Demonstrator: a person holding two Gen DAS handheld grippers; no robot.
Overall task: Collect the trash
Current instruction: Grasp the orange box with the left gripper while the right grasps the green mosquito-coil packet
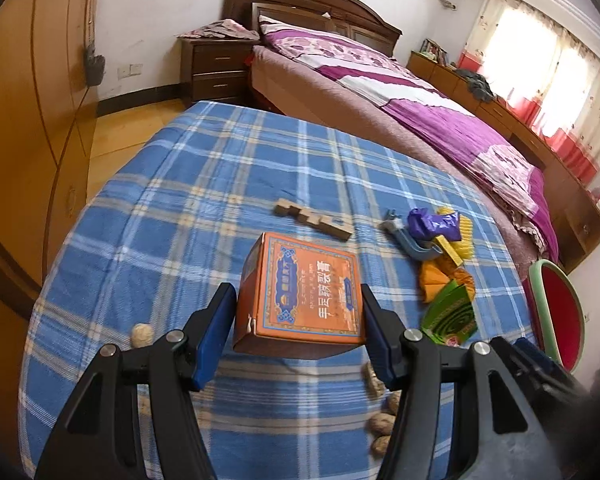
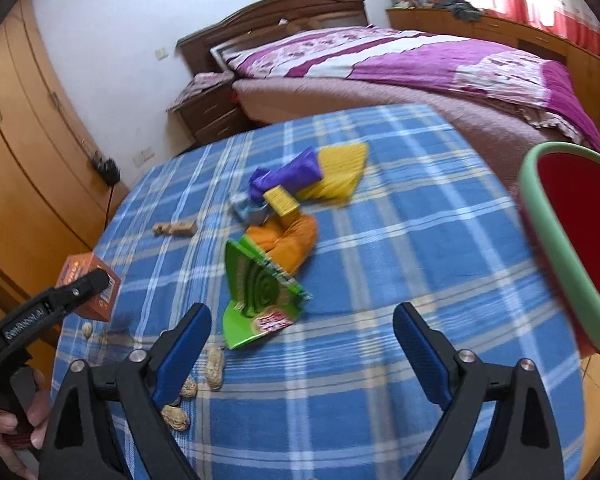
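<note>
A home bedroom: a double bed point(image 1: 380, 92) with purple quilt, wooden headboard point(image 1: 312, 4), nightstand point(image 1: 216, 68), and wardrobe point(image 1: 32, 120).

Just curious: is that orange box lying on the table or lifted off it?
Lifted: the orange box hangs between the left hand-held gripper pads, its shadow below.

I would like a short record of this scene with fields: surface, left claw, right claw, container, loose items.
surface: blue plaid cloth
left claw: shut on orange box, held above the cloth
right claw: open, nothing between the pads
container: red bin with green rim, at the cloth's right edge
loose items: green mosquito coil box, purple wrapper, wooden block, peanuts
</note>
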